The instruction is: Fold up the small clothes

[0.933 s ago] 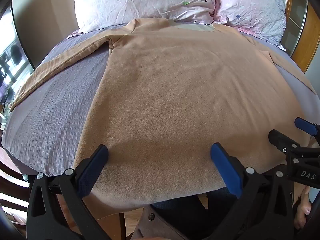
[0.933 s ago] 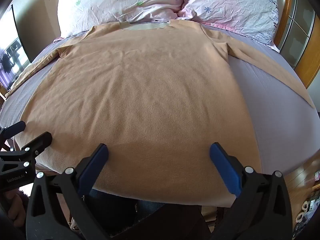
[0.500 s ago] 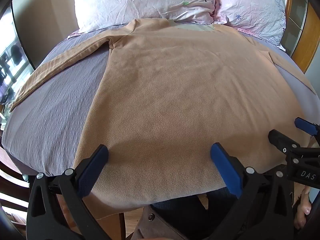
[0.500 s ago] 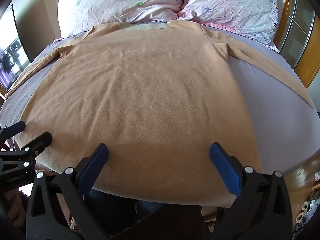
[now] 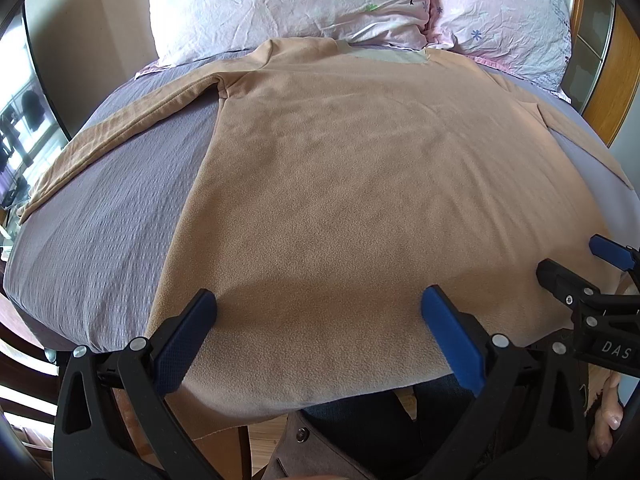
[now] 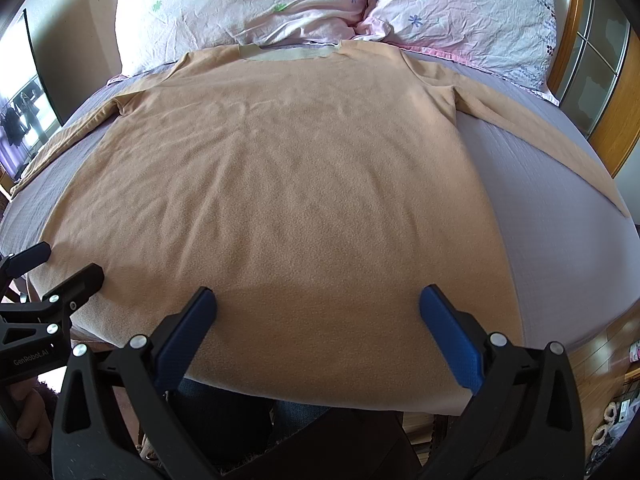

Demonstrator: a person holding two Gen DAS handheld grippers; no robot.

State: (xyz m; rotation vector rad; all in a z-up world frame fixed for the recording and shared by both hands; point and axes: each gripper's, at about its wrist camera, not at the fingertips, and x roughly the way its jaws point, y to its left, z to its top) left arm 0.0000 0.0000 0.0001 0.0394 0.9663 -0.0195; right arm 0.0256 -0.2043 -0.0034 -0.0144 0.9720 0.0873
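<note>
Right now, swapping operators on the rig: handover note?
Left gripper: jaws wide open, empty, over the hem of the tan long-sleeve top.
Right gripper: jaws wide open, empty, also over the hem.
Top lies flat on the grey bedsheet, collar toward the pillows, both sleeves spread out sideways.
Done: laid out flat. Left: every fold; nothing gripped yet.

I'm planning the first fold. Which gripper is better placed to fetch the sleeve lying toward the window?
Left. The left gripper hovers open nearer that sleeve; the right gripper sits farther across the shirt.
</note>
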